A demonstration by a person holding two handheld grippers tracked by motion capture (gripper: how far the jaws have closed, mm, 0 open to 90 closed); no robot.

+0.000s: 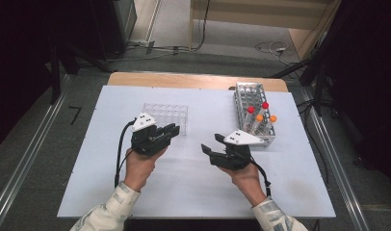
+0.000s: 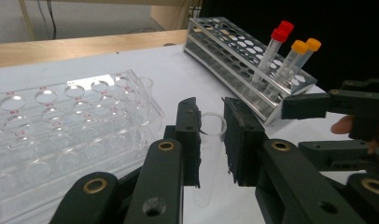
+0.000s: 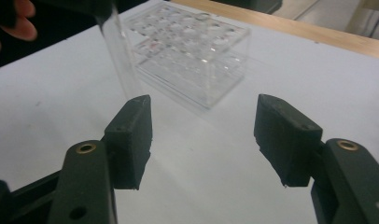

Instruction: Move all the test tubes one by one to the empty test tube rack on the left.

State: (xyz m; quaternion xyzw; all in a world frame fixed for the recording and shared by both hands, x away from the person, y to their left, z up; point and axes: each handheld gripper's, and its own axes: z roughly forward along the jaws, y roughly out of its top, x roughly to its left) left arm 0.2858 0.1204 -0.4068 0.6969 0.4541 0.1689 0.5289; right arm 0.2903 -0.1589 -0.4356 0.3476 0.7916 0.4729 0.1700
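My left gripper point(image 1: 172, 131) point(image 2: 211, 109) is shut on a clear, uncapped test tube point(image 2: 211, 135), which stands between its pads with the open rim up. The same tube point(image 3: 120, 51) hangs at the upper left of the right gripper view. A clear plastic rack point(image 1: 167, 115) point(image 2: 61, 126) point(image 3: 197, 51) with empty holes stands just beyond the left gripper. My right gripper point(image 1: 208, 151) point(image 3: 204, 116) is open above the white table with nothing between its jaws, and it points left toward the tube.
A metal tube rack point(image 1: 254, 96) point(image 2: 234, 51) stands at the back right, holding two red-capped tubes point(image 1: 251, 109) and two orange-capped tubes point(image 1: 273, 118). The white tabletop point(image 1: 184, 183) has a wooden strip point(image 1: 193, 81) along its far edge.
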